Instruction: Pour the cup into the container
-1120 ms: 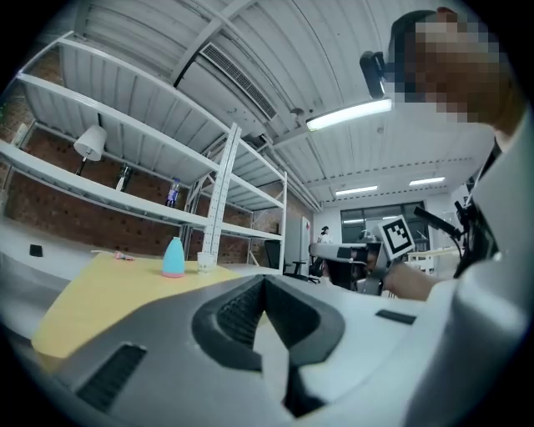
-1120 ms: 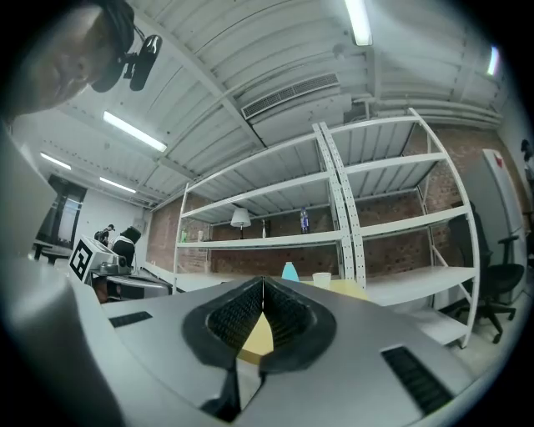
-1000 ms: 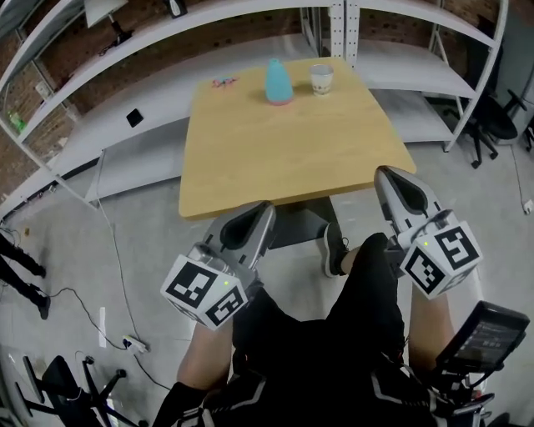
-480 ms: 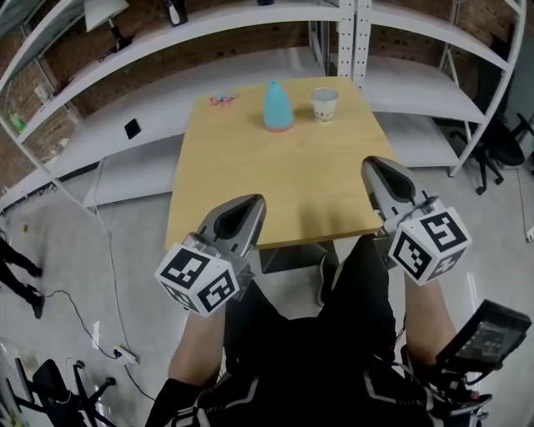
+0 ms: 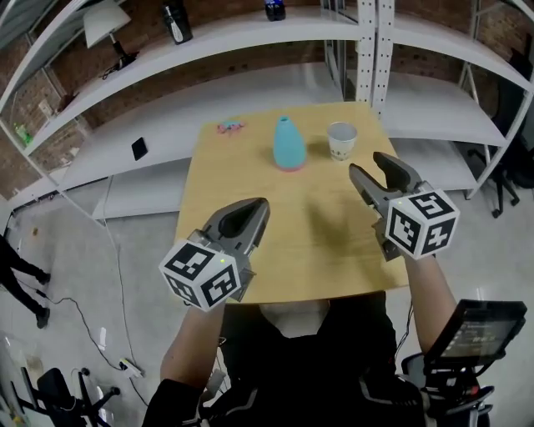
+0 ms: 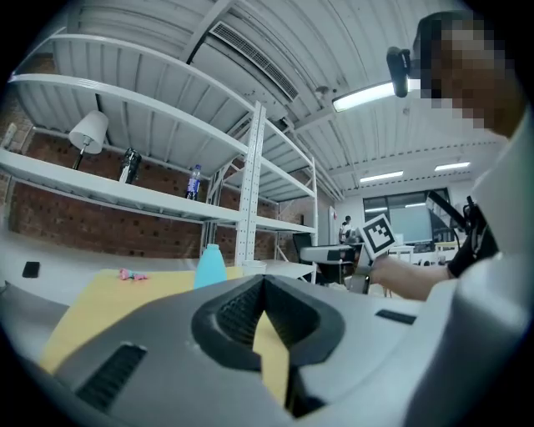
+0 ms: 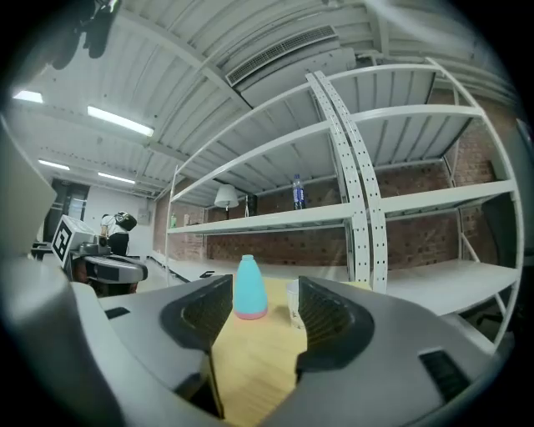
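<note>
Found right gripper (image 5: pixel 367 165) held above the right side of the table (image 5: pixel 242 179), jaws opening, nothing between the pads. Sighted the cup (image 5: pixel 341 140) and the container (image 5: pixel 289 143) through the gap, farther along the wood. Judged the opening as preparation for a grasp on the cup: aimed roughly at it, well apart as yet.

Found left gripper (image 5: pixel 257 207) nearer the body, over the near left part of the table, jaws pressed together on nothing. Judged as idle and kept out of the right side's line; possibly reserved for steadying the container.

Located cup upright near the far right corner, white with small print, untouched. Contents not visible from any view. Located container just beside it on the left, not touching: teal, upright, tapering to a small top. Judged that small top as the demanding part of the pour; expected a need for close alignment.

Noted bare wood only between right gripper and cup, so no obstacle on the approach. Noted pink item (image 5: pixel 229 127) at the far left edge, well apart from both. Noted shelving rack (image 5: pixel 250 37) behind the table, with one white post (image 5: pixel 375 50) close behind the cup: a limit on any overshoot. Noted lamp (image 5: pixel 102 25) and bottles (image 5: pixel 176 22) on the upper shelf. Noted black device (image 5: pixel 480 329) low on the right.
</note>
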The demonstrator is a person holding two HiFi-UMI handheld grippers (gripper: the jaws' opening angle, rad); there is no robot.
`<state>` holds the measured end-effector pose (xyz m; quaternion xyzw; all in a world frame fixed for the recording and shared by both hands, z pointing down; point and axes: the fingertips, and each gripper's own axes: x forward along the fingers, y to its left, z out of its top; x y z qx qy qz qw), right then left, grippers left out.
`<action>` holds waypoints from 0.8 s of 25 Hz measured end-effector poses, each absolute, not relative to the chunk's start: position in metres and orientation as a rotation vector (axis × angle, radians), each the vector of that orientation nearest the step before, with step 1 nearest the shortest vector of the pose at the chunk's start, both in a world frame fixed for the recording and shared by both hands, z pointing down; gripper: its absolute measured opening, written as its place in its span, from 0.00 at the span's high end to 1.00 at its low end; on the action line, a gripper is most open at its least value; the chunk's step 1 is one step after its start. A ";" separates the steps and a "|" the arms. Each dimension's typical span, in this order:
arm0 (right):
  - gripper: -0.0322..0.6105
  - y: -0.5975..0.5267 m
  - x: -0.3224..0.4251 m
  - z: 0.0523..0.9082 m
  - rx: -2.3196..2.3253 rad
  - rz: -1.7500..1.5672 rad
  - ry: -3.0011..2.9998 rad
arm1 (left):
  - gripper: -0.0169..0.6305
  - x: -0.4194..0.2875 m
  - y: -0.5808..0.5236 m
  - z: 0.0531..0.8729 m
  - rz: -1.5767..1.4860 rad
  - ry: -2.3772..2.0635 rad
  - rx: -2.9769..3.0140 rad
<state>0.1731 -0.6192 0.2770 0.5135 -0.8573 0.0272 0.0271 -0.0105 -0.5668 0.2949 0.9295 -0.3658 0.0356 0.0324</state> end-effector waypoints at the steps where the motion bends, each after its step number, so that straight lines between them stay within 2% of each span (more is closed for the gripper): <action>1: 0.59 -0.628 0.174 0.280 1.593 0.100 -2.640 | 0.99 -0.011 -0.574 0.295 0.116 -1.134 2.860; 7: 0.50 -0.671 0.176 0.293 1.601 0.128 -2.568 | 0.99 -0.012 -0.617 0.297 0.154 -1.142 2.893; 20: 0.47 -0.730 0.170 0.334 1.577 0.201 -2.502 | 0.99 -0.007 -0.670 0.335 0.162 -1.036 2.921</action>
